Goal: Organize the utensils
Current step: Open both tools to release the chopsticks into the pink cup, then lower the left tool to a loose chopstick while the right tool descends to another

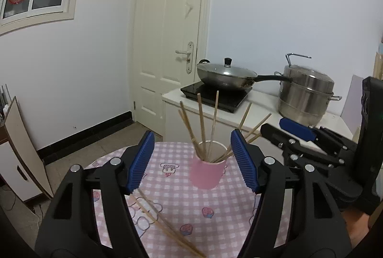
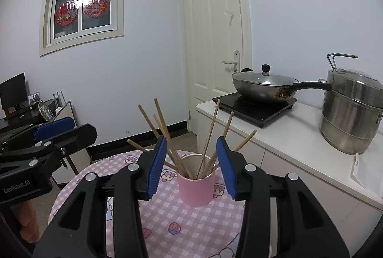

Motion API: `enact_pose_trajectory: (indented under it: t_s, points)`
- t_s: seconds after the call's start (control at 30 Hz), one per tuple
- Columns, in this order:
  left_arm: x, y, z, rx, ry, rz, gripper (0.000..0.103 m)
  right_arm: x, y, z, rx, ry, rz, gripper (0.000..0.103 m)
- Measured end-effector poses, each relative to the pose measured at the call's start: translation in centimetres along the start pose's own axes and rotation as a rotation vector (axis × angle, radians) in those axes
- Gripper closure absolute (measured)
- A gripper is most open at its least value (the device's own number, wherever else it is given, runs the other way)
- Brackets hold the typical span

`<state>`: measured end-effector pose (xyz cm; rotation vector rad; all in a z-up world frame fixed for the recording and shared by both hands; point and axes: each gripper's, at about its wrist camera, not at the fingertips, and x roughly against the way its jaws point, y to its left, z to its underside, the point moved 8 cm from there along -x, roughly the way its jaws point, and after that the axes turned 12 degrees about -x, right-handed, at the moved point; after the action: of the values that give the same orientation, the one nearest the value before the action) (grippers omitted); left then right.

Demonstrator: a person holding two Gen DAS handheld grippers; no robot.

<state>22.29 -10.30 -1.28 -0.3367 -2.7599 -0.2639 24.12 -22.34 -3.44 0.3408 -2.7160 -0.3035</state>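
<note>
A pink cup (image 1: pixel 207 174) (image 2: pixel 196 191) stands upright on the pink checked tablecloth (image 1: pixel 182 207) (image 2: pixel 182 222), holding several wooden chopsticks (image 1: pixel 201 123) (image 2: pixel 162 125) that fan outwards. Two loose chopsticks (image 1: pixel 162 226) lie on the cloth under my left gripper. My left gripper (image 1: pixel 192 138) (image 2: pixel 83 126) is open and empty, a little short of the cup. To its right, my right gripper (image 2: pixel 191 139) (image 1: pixel 273 127) is also open with nothing between its blue pads (image 2: pixel 156 167), and the cup sits just beyond them.
A white counter (image 2: pixel 282 138) to the right carries an induction hob (image 2: pixel 258 104) with a lidded wok (image 2: pixel 263 85) and a steel steamer pot (image 2: pixel 352 109). A closed door (image 2: pixel 213 42) is behind. A desk with a monitor (image 2: pixel 13 90) stands at the left.
</note>
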Motion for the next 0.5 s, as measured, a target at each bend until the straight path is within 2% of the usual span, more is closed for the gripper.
enact_pose_trajectory:
  t_s: [0.2, 0.33, 0.5]
  points:
    - [1.5, 2.2, 1.3, 0.03, 0.01, -0.016, 0.037, 1.3, 0.9, 0.5, -0.011, 0.002, 0.002, 0.062]
    - [1.2, 4.1, 3.2, 0.033, 0.075, -0.035, 0.037, 1.0, 2.4, 2.0, 0.007, 0.036, -0.016, 0.062]
    - [0.1, 6.7, 7.3, 0.058, 0.197, -0.042, 0.036, -1.0, 5.6, 5.6, 0.071, 0.12, -0.057, 0.062]
